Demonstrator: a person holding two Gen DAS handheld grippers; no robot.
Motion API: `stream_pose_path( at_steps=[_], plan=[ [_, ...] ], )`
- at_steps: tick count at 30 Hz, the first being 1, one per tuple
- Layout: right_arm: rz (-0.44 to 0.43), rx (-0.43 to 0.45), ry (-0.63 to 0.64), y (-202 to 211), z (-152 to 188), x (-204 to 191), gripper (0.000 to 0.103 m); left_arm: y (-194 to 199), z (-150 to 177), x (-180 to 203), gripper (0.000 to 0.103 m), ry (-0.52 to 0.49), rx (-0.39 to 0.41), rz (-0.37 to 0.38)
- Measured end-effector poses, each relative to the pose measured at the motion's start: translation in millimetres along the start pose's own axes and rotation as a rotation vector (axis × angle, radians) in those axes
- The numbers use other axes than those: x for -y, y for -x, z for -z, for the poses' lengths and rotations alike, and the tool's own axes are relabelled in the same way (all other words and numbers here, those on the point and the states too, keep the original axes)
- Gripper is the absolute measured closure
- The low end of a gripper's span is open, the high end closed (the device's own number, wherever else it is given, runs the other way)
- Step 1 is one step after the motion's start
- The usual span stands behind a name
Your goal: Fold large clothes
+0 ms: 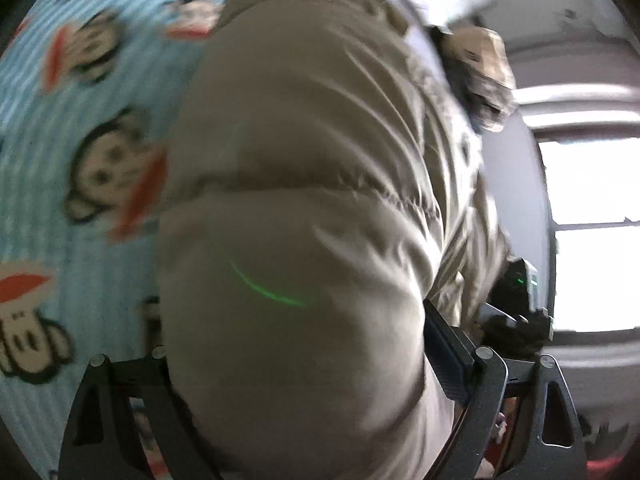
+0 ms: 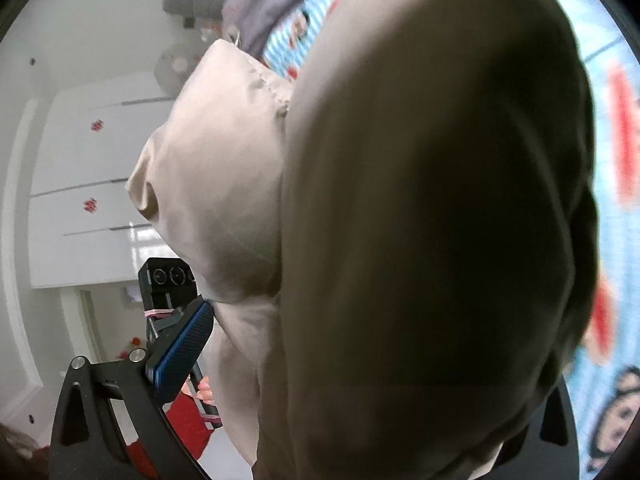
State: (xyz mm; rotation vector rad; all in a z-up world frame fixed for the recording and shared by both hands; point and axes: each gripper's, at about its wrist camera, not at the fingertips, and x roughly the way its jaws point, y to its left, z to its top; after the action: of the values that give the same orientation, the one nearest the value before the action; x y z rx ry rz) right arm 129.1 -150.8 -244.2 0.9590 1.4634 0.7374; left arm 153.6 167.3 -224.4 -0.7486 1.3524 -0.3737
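Note:
A beige puffer jacket fills the middle of the left wrist view, hanging above the bed. My left gripper is shut on a thick fold of it; its right finger pad presses the fabric and the left finger is hidden behind the cloth. In the right wrist view the same jacket bulges between my right gripper's fingers, which are shut on it. Its blue left pad shows; the right finger is mostly hidden. The right gripper also shows in the left wrist view.
A light blue bedsheet with cartoon monkey faces lies under the jacket, and shows in the right wrist view. A lilac garment lies at the far end. A bright window and white cabinets stand beyond the bed.

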Motion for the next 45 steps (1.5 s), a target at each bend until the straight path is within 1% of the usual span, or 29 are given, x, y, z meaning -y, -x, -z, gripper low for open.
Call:
stream_pose_path(
  at_steps=[2,3,5,6,7,8,9,12,13,14,15,17,18,19,20,22,24,25,27,28,30,33,34,37,39,41,43,45],
  plan=[
    [0.059,-0.012,-0.022,-18,0,5,0.001,-2,4,-13,0.009,0.026,0.003,-0.009],
    [0.082,-0.01,-0.031,-21,0,7,0.001,-14,15,-7,0.009,0.025,0.009,-0.016],
    [0.105,-0.004,-0.054,-18,2,9,0.001,-12,23,4,0.009,0.006,0.031,-0.051],
    [0.118,-0.001,-0.055,-14,4,7,0.001,-8,27,13,0.009,-0.014,0.056,-0.091],
    [0.146,0.006,-0.044,-6,6,3,0.001,8,32,3,0.009,-0.028,0.071,-0.115],
    [0.177,0.013,-0.029,1,4,-1,0.001,16,36,12,0.009,-0.052,0.107,-0.163],
    [0.215,0.023,-0.01,11,7,-5,0.001,20,37,24,0.009,-0.074,0.138,-0.194],
    [0.33,0.069,0.042,38,21,-24,0.001,49,39,44,0.01,-0.154,0.238,-0.24],
    [0.362,0.086,0.063,51,20,-28,0.001,60,30,47,0.018,-0.183,0.26,-0.249],
    [0.417,0.117,0.096,63,26,-38,0.001,66,19,52,0.025,-0.209,0.271,-0.252],
    [0.451,0.14,0.12,61,33,-55,0.003,69,16,66,0.026,-0.254,0.281,-0.258],
    [0.472,0.189,0.162,79,38,-70,0.021,77,22,77,0.026,-0.314,0.292,-0.261],
    [0.476,0.208,0.175,90,39,-74,0.044,69,19,91,0.026,-0.355,0.29,-0.268],
    [0.475,0.219,0.185,97,47,-81,0.061,67,16,95,0.026,-0.371,0.287,-0.278],
    [0.465,0.224,0.194,102,55,-83,0.064,61,16,101,0.026,-0.386,0.28,-0.296],
    [0.45,0.213,0.232,89,67,-91,0.065,33,5,111,0.026,-0.393,0.26,-0.361],
    [0.486,0.183,0.279,50,64,-103,0.066,0,-10,119,0.026,-0.394,0.23,-0.444],
    [0.523,0.16,0.303,39,70,-103,0.066,-12,-14,119,0.026,-0.393,0.221,-0.475],
    [0.607,0.124,0.309,12,71,-95,0.065,-32,-17,122,0.026,-0.403,0.21,-0.52],
    [0.66,0.112,0.307,3,72,-83,0.066,-39,-18,123,0.026,-0.415,0.202,-0.536],
    [0.719,0.104,0.3,-7,73,-64,0.066,-52,-17,130,0.026,-0.458,0.184,-0.566],
    [0.717,0.107,0.272,-14,70,-39,0.066,-61,-12,136,0.026,-0.503,0.176,-0.608],
    [0.703,0.102,0.248,-16,66,-31,0.066,-58,-10,138,0.026,-0.503,0.176,-0.611],
    [0.677,0.086,0.189,-17,55,-21,0.066,-37,-3,140,0.026,-0.486,0.182,-0.579],
    [0.675,0.081,0.184,-12,54,-27,0.066,-13,7,138,0.026,-0.472,0.204,-0.561],
    [0.66,0.106,0.199,1,58,-39,0.065,14,20,132,0.026,-0.458,0.229,-0.545],
    [0.643,0.15,0.223,15,60,-50,0.065,33,35,124,0.026,-0.448,0.242,-0.561],
    [0.65,0.181,0.237,23,61,-56,0.065,46,51,113,0.026,-0.434,0.233,-0.594]
  ],
)
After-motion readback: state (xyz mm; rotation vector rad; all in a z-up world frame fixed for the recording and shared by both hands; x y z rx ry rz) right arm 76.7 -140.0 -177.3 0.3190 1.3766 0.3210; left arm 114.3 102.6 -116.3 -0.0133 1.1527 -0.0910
